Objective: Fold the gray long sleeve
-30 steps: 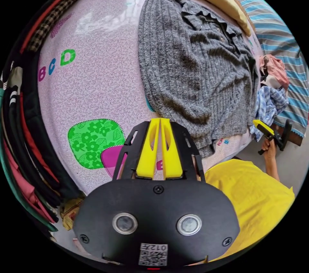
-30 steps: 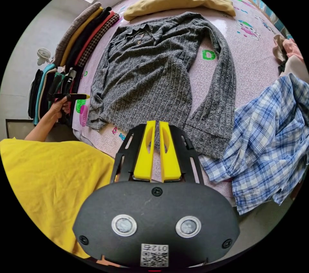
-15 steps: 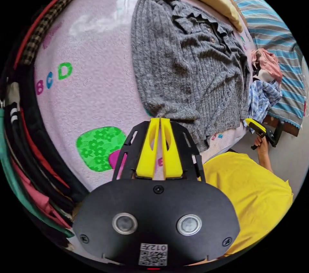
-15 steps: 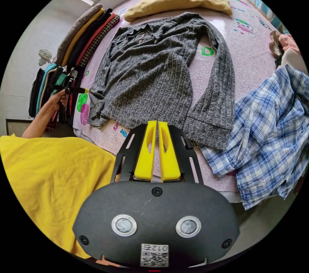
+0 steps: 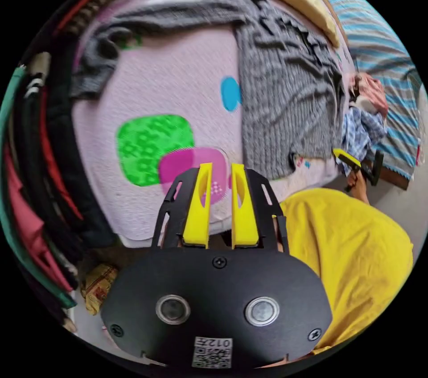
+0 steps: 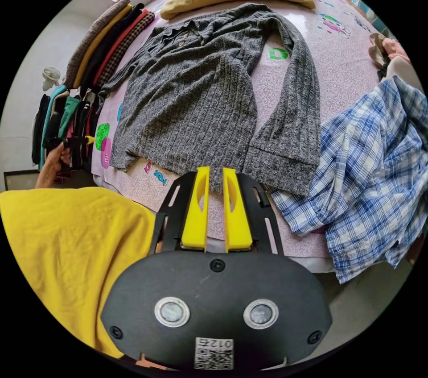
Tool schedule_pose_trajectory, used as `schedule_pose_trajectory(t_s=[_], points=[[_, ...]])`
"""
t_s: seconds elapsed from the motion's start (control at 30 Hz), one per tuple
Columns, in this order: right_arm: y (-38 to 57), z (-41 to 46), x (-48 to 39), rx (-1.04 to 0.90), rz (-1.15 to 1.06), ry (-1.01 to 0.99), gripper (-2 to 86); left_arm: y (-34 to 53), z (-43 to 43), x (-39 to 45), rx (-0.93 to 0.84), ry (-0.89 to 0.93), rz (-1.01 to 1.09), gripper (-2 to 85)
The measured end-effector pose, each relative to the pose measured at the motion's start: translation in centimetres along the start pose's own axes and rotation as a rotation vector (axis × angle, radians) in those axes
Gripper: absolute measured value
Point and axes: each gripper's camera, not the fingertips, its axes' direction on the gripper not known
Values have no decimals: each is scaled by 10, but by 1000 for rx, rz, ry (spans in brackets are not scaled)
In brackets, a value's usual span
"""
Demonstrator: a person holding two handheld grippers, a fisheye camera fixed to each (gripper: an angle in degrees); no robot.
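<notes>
In the left gripper view the left gripper point(image 5: 220, 168) has its yellow jaws spread with a plain gap between them and nothing in it, above the near edge of the pink patterned bed sheet point(image 5: 178, 83); half a second ago those jaws were pressed together at the sweater's cuff. The right gripper point(image 6: 215, 172) likewise stands a little parted and empty, just short of the hem of the gray ribbed long-sleeve sweater point(image 6: 200, 88), where before its jaws were closed. The left gripper view is motion-blurred, so the knit and the sheet's prints smear and the cuff is hard to make out. The sweater lies face up in the middle of the bed, collar at the far end; its left sleeve point(image 5: 147, 25), earlier folded along the body, now stretches out toward the stack of folded clothes point(image 6: 107, 45) on the left. Its right sleeve runs down to a blue plaid shirt point(image 6: 370, 164) on the right. A yellow-clad torso point(image 6: 67, 257) hides the near bed edge.
</notes>
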Motion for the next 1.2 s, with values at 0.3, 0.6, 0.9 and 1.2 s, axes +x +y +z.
schedule_pose_trajectory(t_s=[0.3, 0.6, 0.9, 1.2], points=[[2, 21, 12, -83, 46, 41, 68, 11, 63, 21, -20, 82, -22, 76], [2, 32, 7, -82, -13, 142, 34, 14, 77, 20, -35, -56, 54, 45], [3, 31, 30, -24, 87, 52, 19, 26, 84, 23, 14, -146, 88, 9], [7, 14, 46, -161, -18, -24, 15, 56, 51, -29, -28, 3, 106, 3]])
